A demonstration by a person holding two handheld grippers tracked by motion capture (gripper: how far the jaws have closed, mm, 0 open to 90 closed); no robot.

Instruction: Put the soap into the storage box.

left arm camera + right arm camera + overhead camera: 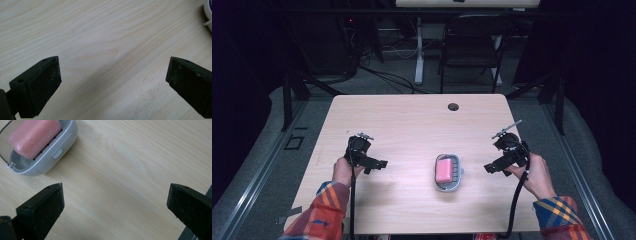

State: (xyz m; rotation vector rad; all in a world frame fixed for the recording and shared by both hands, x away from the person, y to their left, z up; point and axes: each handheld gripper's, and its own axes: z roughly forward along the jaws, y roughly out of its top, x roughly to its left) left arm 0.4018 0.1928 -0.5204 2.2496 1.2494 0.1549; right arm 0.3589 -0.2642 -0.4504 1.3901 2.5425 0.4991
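A pink soap bar [443, 171] lies in a grey soap dish [448, 186] near the middle of the wooden table [412, 125]. In the right gripper view the soap bar [35, 136] and its dish [53, 155] sit at the upper left, apart from the jaws. My right gripper [490, 168] is to the right of the dish, open, with nothing between its jaws [115, 207]. My left gripper [379, 164] is to the left of the dish, also open and empty [112, 82] over bare wood.
A round cable hole [453, 106] is in the table's far side. Beyond the table stand a black chair [472, 45] and a white desk leg [418, 50]. A white edge of the dish [208, 15] shows at the left gripper view's upper right.
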